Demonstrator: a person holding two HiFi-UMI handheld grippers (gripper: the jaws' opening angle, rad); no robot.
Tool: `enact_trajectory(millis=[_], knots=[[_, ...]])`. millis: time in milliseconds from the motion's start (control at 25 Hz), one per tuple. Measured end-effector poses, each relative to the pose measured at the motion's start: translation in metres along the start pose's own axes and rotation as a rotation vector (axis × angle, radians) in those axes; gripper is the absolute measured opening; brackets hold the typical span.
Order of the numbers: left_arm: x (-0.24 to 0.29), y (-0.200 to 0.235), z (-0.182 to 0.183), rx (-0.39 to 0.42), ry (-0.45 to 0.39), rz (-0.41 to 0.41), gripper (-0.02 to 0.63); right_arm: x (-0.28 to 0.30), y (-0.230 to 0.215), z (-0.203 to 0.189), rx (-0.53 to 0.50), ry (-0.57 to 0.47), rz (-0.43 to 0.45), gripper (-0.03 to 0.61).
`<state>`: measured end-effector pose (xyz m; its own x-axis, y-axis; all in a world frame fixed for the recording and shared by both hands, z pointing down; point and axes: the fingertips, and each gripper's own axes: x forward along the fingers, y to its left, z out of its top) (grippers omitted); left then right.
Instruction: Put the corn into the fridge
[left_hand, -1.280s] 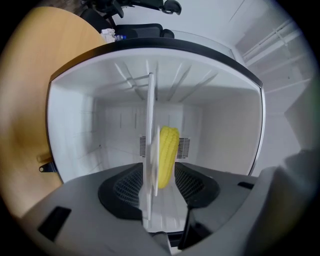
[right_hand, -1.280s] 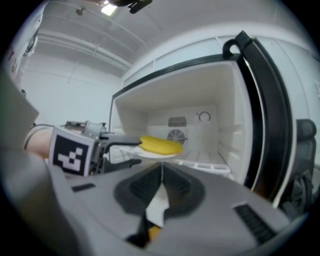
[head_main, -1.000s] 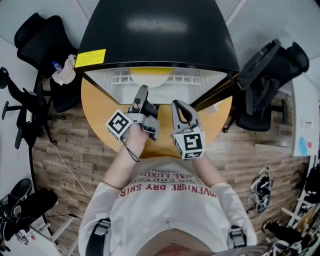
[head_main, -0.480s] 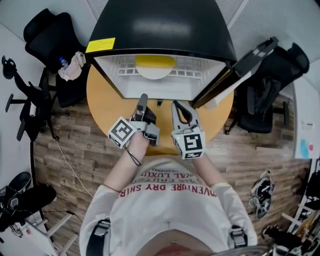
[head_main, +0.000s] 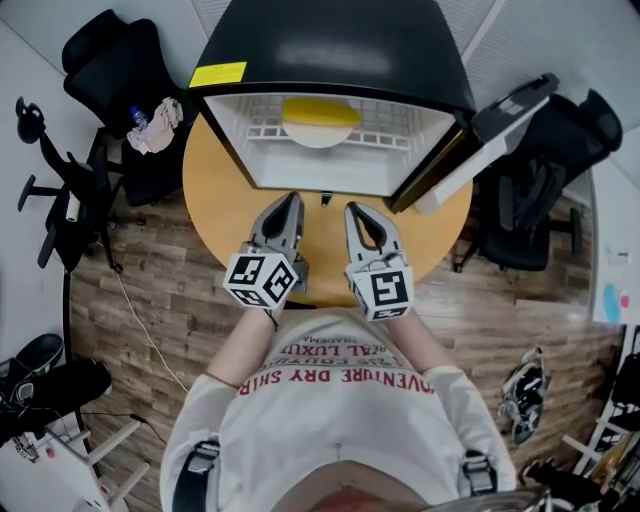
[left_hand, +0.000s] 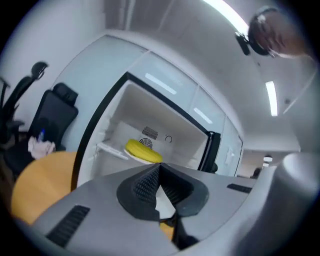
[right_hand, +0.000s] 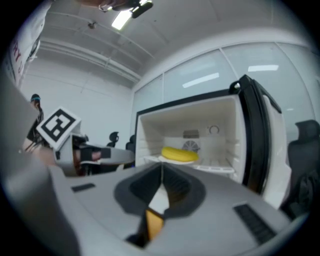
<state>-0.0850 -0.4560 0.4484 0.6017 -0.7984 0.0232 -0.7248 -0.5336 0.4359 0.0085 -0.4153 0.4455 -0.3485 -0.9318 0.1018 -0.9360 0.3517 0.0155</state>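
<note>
1. Round yellow-wood table (head_main: 215, 215) on a wood-plank floor (head_main: 140, 290).
2. Left of the table, a black office chair (head_main: 110, 50) with a crumpled cloth (head_main: 160, 120) on its seat, close to the table edge.
3. Right of the table, another black chair (head_main: 545, 200).
4. Below and left of the table, a thin white cable (head_main: 140, 320) across the planks.
5. Well below and right of the table, a pair of shoes (head_main: 527, 395).

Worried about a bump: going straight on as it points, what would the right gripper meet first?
The right gripper heads into the open fridge; first contact is probably the wire shelf edge below the corn, though depth is unclear.
</note>
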Motion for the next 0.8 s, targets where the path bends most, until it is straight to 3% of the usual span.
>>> enact_trajectory(millis=[120,360,560,800], knots=[[-0.006,-0.012,0.005,0.233,-0.003,-0.003,0.028,-0.003,0.007,-0.002,-0.005,-0.006,0.022,0.029],[-0.019,-0.019,0.003,0.440,0.026,-0.020,0.028,-0.011,0.022,-0.004,-0.026,-0.010,0.049,0.029],[-0.027,-0.016,-0.002,0.426,0.041,-0.009,0.028,-0.013,0.024,-0.011,-0.025,0.007,0.042,0.029],[-0.029,-0.016,0.005,0.463,0.022,-0.002,0.028,-0.009,0.030,-0.013,-0.055,0.027,0.059,0.029]])
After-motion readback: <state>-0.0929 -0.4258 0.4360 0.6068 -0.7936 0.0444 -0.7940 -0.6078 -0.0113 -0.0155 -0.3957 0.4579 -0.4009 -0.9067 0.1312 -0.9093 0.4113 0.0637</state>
